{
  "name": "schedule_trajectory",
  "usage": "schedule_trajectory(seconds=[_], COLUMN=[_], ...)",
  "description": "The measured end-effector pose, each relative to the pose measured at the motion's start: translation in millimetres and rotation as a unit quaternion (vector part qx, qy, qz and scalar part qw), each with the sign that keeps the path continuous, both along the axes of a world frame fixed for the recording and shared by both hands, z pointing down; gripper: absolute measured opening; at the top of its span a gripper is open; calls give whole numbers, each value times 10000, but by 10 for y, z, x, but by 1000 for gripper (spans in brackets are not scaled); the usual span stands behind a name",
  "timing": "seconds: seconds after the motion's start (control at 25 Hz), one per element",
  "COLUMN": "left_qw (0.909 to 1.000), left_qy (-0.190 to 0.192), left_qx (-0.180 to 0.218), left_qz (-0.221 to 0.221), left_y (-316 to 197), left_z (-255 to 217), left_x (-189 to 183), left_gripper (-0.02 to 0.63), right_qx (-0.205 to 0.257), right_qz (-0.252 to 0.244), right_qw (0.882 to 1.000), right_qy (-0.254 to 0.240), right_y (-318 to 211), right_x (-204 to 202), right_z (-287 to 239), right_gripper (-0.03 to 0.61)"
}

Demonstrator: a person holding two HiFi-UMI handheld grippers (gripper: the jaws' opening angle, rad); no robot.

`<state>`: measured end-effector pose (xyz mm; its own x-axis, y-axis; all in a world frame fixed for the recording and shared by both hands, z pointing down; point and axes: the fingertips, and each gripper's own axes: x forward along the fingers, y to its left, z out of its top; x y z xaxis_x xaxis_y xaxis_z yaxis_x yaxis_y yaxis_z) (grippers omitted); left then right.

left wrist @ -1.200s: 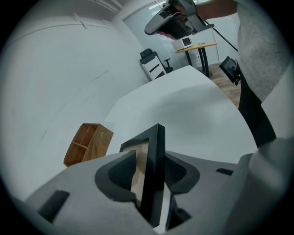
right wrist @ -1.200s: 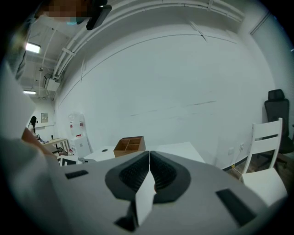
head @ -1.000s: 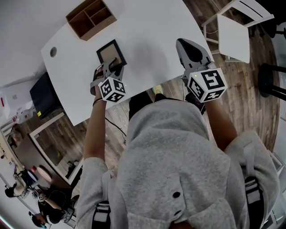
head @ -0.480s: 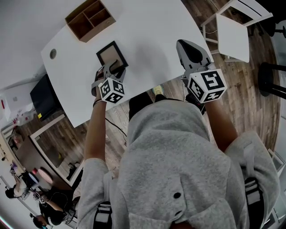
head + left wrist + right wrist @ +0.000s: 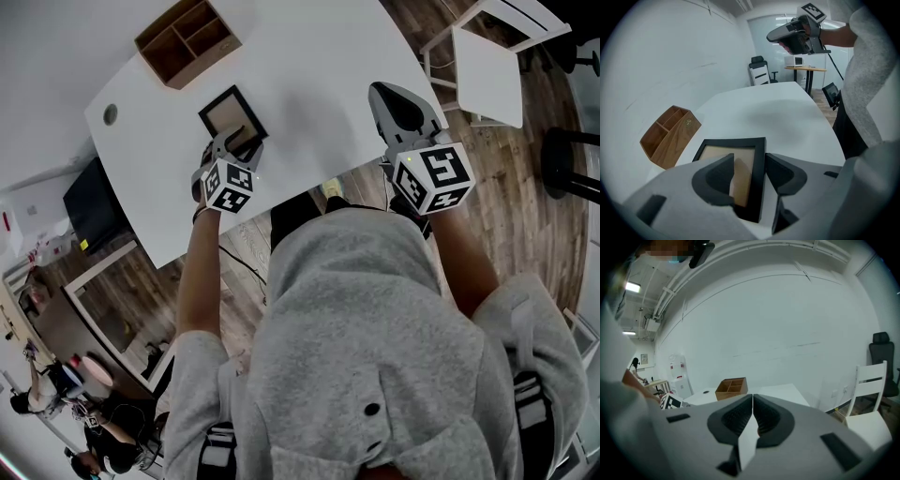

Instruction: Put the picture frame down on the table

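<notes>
Once flat on the bench (image 5: pixel 319 56), picture frame (image 5: pixel 231 114) freed: left tongs (image 5: pixel 757 166) just opened wide astride its edge; right tongs (image 5: pixel 752 416) shut.

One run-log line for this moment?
picture frame: on table | left gripper: jaws just opened, frame edge between | right gripper: shut

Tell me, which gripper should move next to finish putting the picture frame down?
Left. The left gripper has just been opening its jaws astride the picture frame, which lies flat on the table; it probably only needs to back away. The right gripper hangs shut elsewhere.
</notes>
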<state>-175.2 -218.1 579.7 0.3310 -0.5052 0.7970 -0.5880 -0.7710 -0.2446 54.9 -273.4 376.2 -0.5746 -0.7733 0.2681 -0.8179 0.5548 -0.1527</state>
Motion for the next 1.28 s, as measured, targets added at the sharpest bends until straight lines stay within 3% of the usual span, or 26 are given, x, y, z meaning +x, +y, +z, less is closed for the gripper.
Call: schedule_trajectory(seconds=[0.24, 0.6, 0.92, 1.08, 1.28], left_qw=[9984, 9978, 9983, 9947, 9815], left_qy=[387, 521, 439, 690, 1106], left_qx=[-407, -332, -82, -24, 297], left_qz=[-65, -226, -368, -766, -1532], left_y=[87, 140, 163, 164, 192], left_z=[18, -15, -69, -111, -415], left_x=[49, 56, 13, -26, -104], left_gripper=[169, 94, 94, 94, 87], right_qx=[28, 98, 188, 235, 280], right_qz=[26, 100, 108, 80, 0], right_qw=[10000, 9999, 9998, 9997, 9996], right_qy=[-10, -21, -51, -71, -107], right_y=[-5, 9, 100, 178, 271], right_x=[-13, 33, 142, 203, 270], right_z=[-32, -99, -165, -175, -206], right_gripper=[28, 28, 28, 28, 28])
